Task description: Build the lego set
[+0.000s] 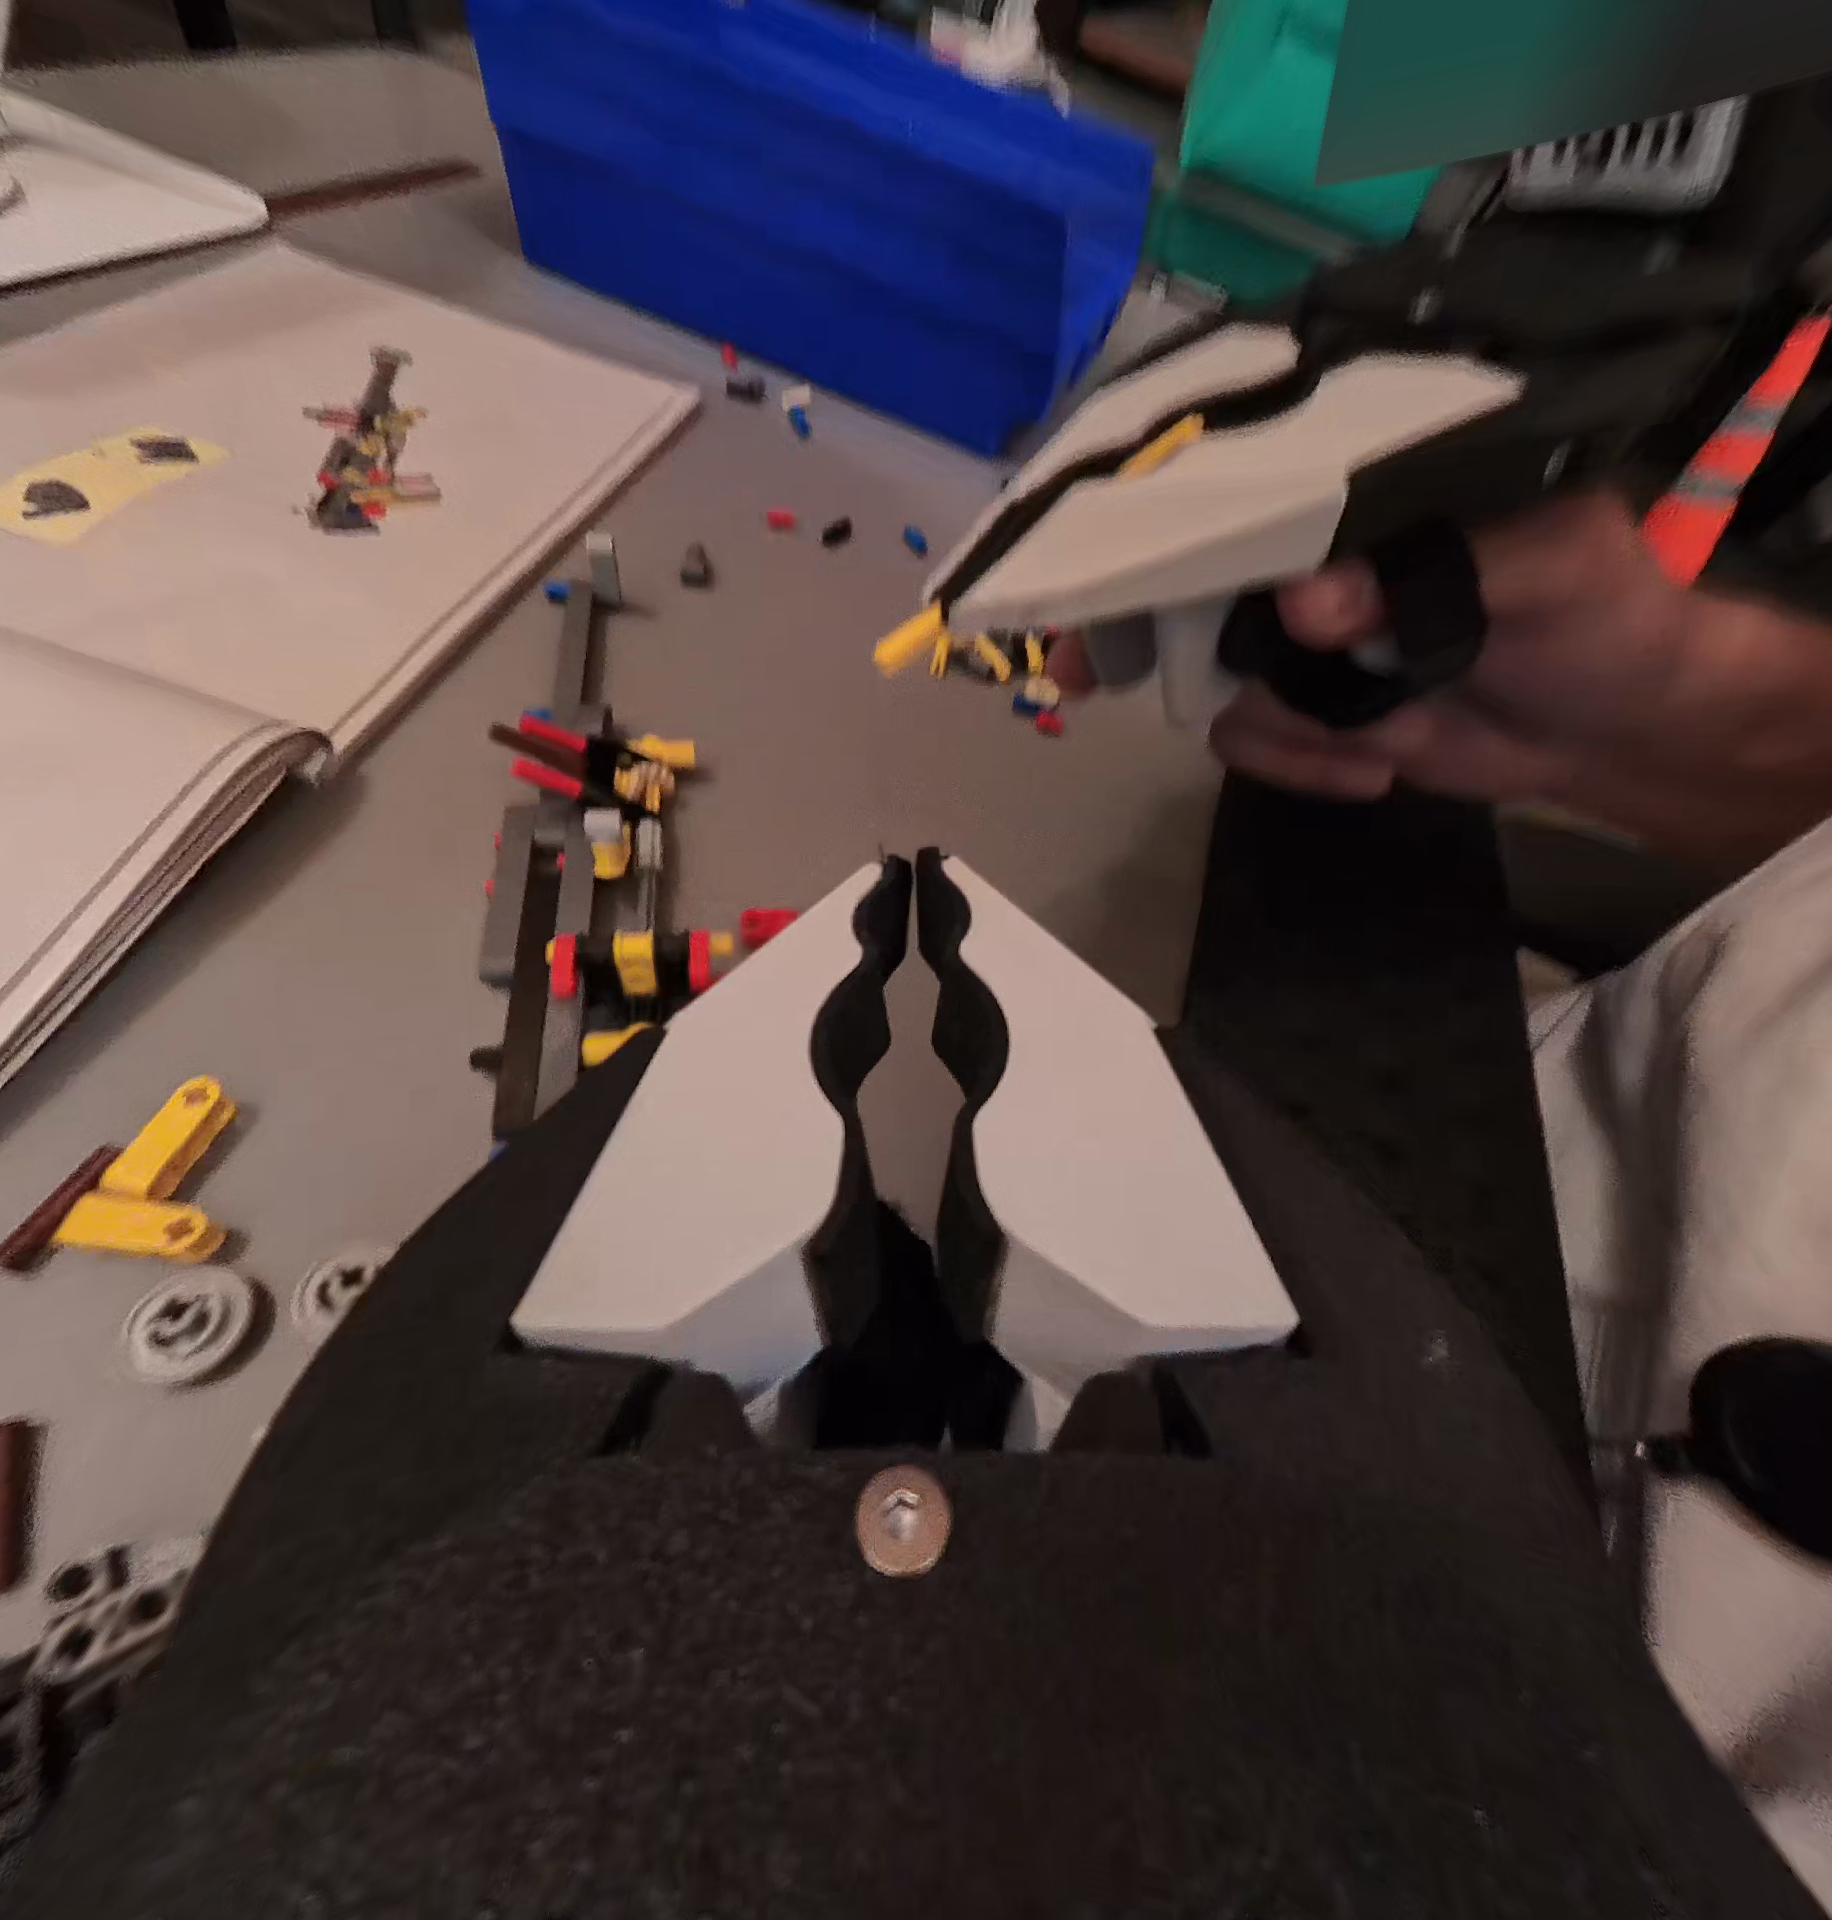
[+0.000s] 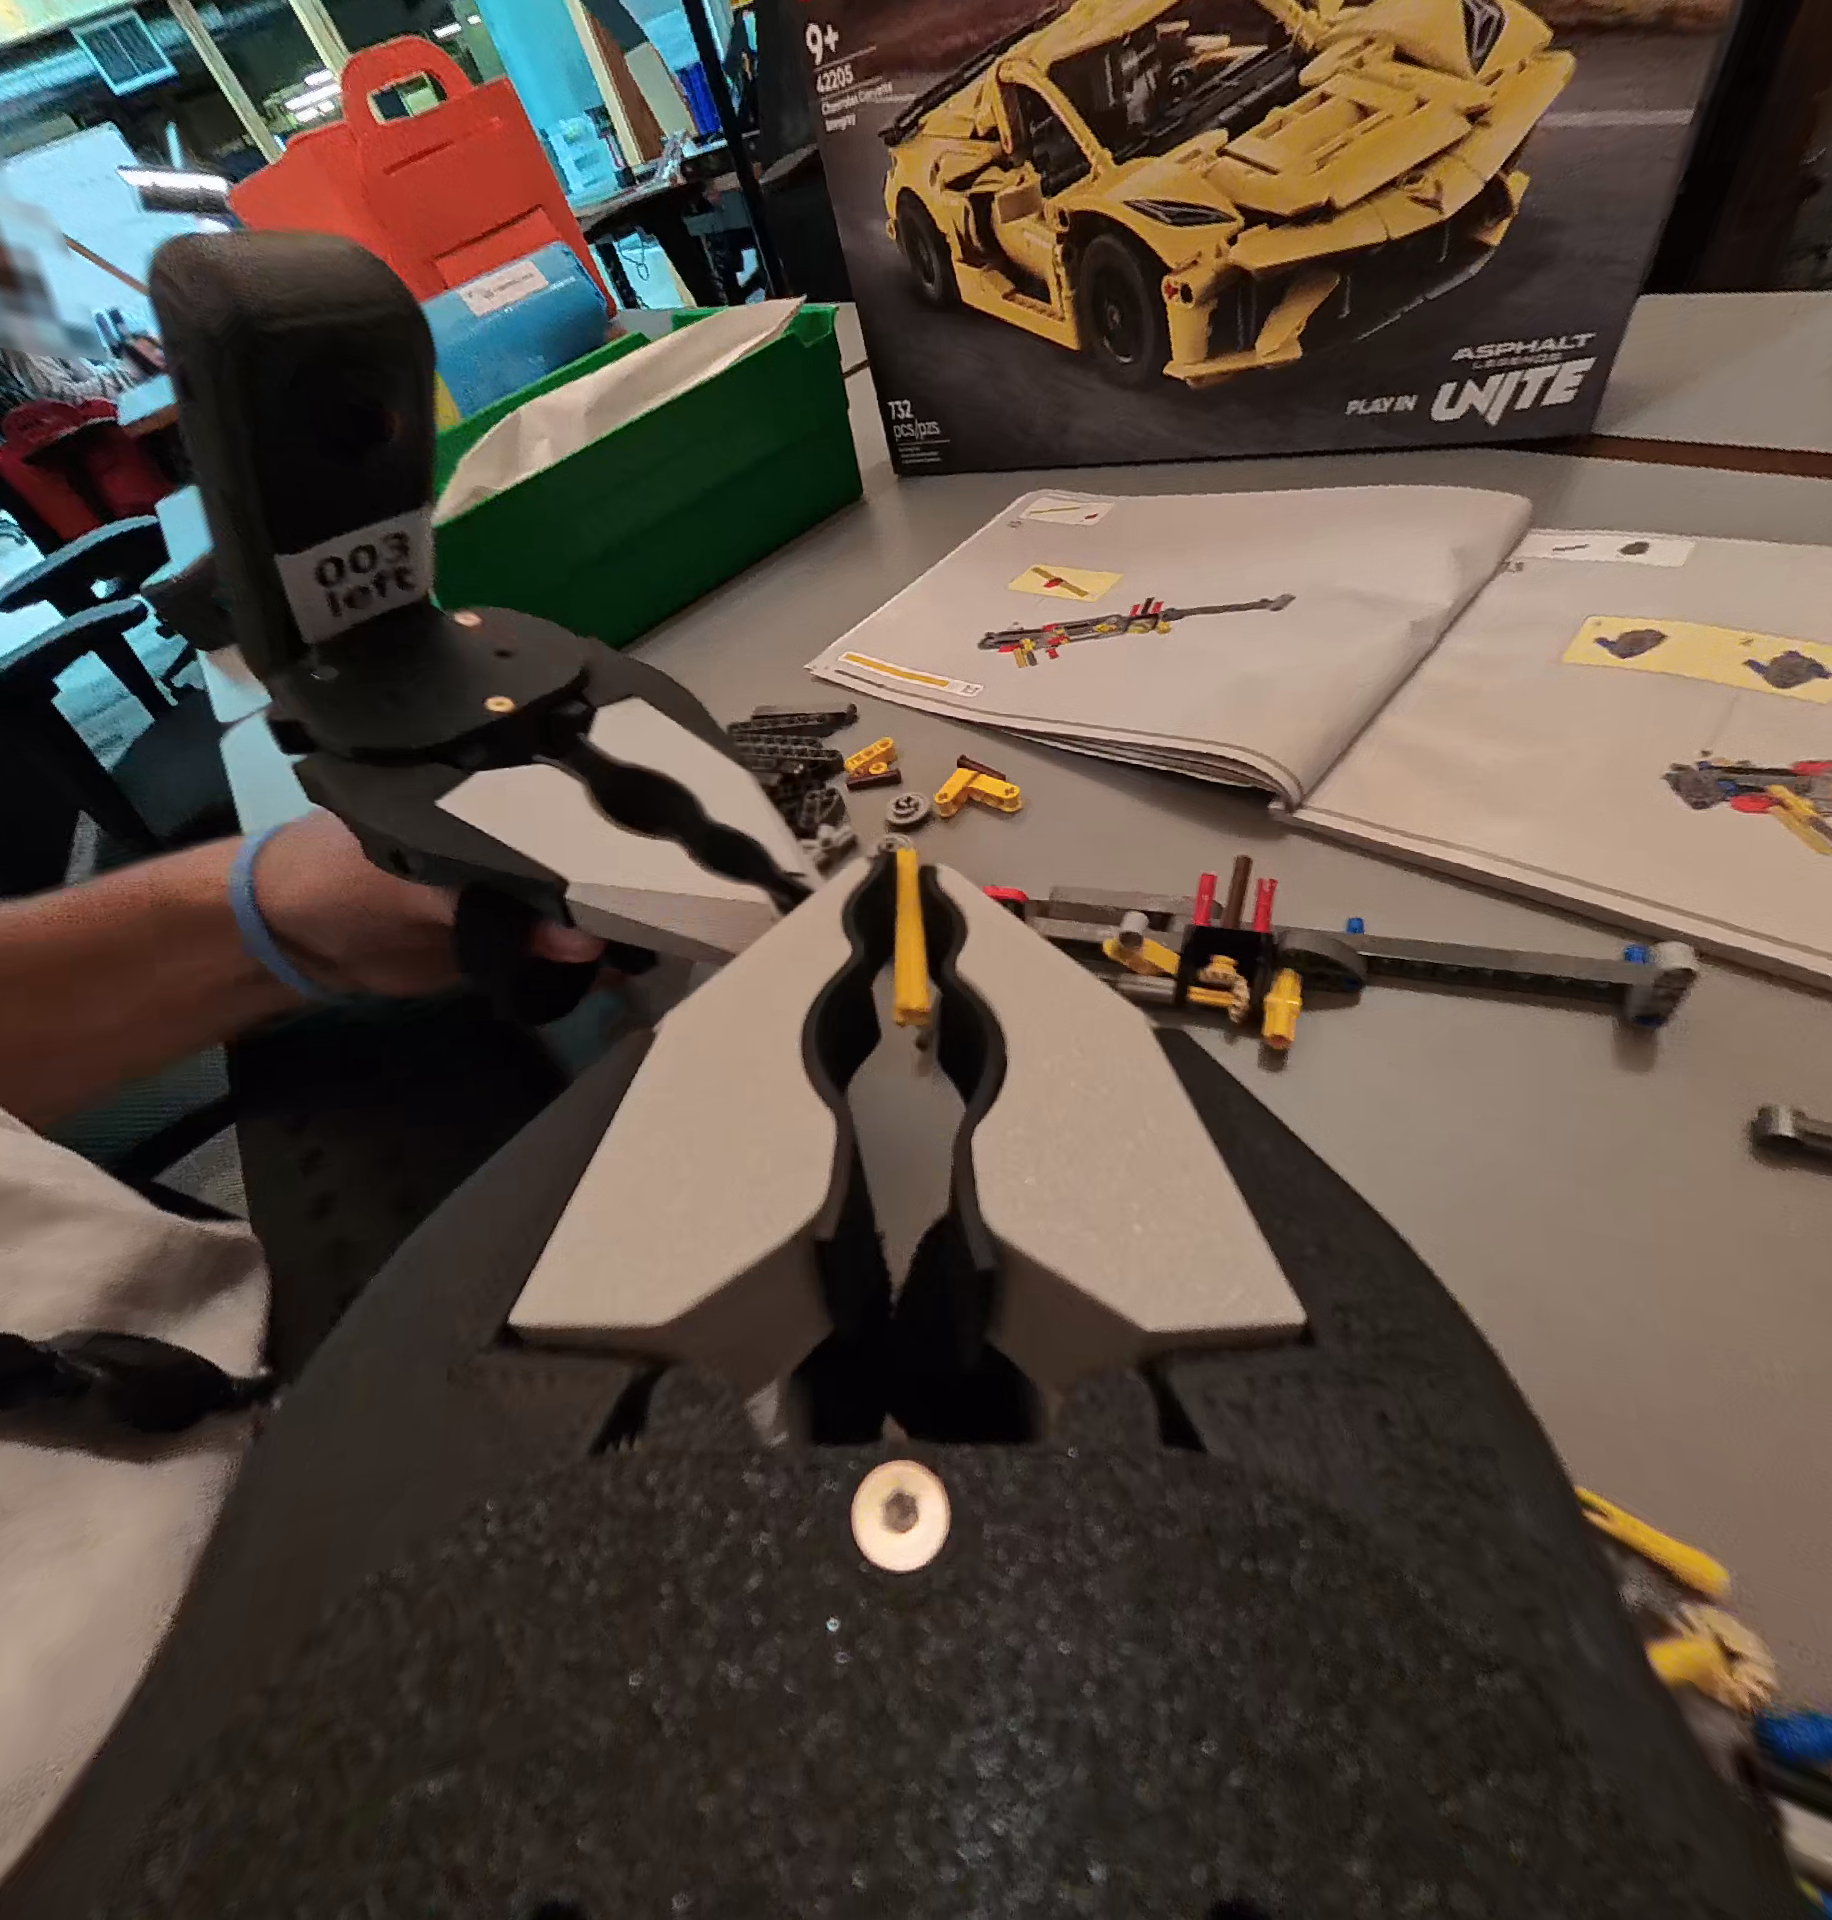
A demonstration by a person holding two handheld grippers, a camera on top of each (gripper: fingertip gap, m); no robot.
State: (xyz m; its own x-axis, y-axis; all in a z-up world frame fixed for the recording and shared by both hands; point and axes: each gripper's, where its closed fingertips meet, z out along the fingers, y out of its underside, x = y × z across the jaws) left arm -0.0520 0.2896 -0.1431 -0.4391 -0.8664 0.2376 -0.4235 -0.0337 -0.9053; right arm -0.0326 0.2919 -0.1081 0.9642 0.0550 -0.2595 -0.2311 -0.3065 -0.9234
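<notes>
In my right claw [image 2: 907,883] I hold a thin yellow axle [image 2: 910,940], pinched between the tips so it runs back along the slot toward the camera; its far end pokes out past the tips in the left wrist view [image 1: 907,639]. My left claw [image 1: 912,868] is drawn nearly together with nothing in it, only a sliver of a gap between its black pads, and in the right wrist view [image 2: 792,888] its tips sit just beside the right claw's tips.

The half-built chassis [image 2: 1348,956] lies on the grey table [image 2: 1411,1195] just beyond the right claw: a long grey beam assembly with red pins standing up, yellow connectors and a blue pin at its far end. From the left wrist it runs away from me, left of my claw [image 1: 579,883].

Loose parts lie around it (most are small and blurred): 2 yellow liftarms on a brown axle [image 1: 143,1184], grey round pieces [image 1: 190,1325], black beams [image 2: 787,743], and 1 grey connector [image 2: 1811,1138] apart on the right.

The open instruction book [image 2: 1307,665] lies past the chassis. Behind it stand the set's box [image 2: 1255,260] with a yellow car pictured, a green bin [image 2: 663,499] and a blue bin [image 1: 808,208].
</notes>
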